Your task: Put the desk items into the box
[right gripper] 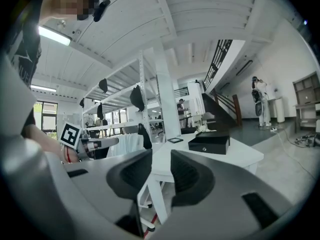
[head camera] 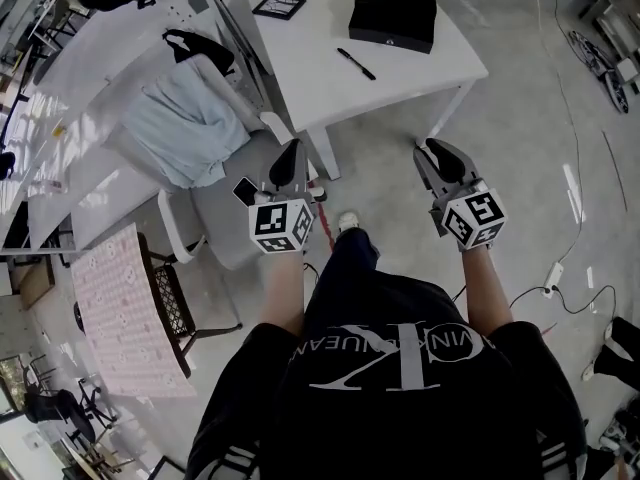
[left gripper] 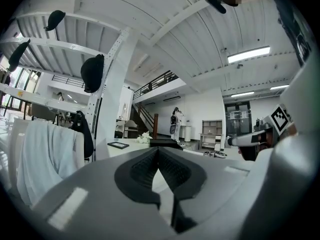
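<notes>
nothing packed yet: pen (head camera: pixel 356 64) mid table (head camera: pixel 300 73), black box (head camera: pixel 393 13) closed by its far edge; left gripper (head camera: pixel 289 158) pressed together, right gripper (head camera: pixel 440 156) spread, both empty.

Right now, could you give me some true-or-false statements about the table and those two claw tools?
The black box on the white table is closed. True.
The pen lies inside the box. False: it lies on the table, beside the box.
The right gripper has its jaws apart, holding nothing. True.
The left gripper grips the pen. False: its jaws are together and empty.
</notes>
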A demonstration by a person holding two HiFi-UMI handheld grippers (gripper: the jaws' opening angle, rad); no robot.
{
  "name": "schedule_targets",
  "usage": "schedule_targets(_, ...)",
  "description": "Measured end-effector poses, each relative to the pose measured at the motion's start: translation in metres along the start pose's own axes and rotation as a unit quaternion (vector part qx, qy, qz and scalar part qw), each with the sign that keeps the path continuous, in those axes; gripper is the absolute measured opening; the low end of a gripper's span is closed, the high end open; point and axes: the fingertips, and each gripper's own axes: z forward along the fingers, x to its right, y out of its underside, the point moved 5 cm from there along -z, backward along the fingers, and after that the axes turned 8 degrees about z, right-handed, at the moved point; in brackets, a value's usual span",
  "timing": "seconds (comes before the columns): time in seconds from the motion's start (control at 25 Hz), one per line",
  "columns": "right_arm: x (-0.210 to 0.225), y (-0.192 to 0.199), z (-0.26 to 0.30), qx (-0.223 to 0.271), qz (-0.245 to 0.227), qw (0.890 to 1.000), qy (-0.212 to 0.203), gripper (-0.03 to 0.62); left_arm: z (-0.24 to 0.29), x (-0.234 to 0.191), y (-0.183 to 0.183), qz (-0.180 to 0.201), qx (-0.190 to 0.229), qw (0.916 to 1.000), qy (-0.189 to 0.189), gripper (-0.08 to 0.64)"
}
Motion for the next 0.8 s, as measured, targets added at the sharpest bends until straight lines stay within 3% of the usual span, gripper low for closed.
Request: schedule_targets(0.8,0.053,-0.020,0.148,-0.046,0.015,0.998,0.030,0.081,0.130,-0.085,0.014,-0.014,-0.032,0.9986,0.041,0.010)
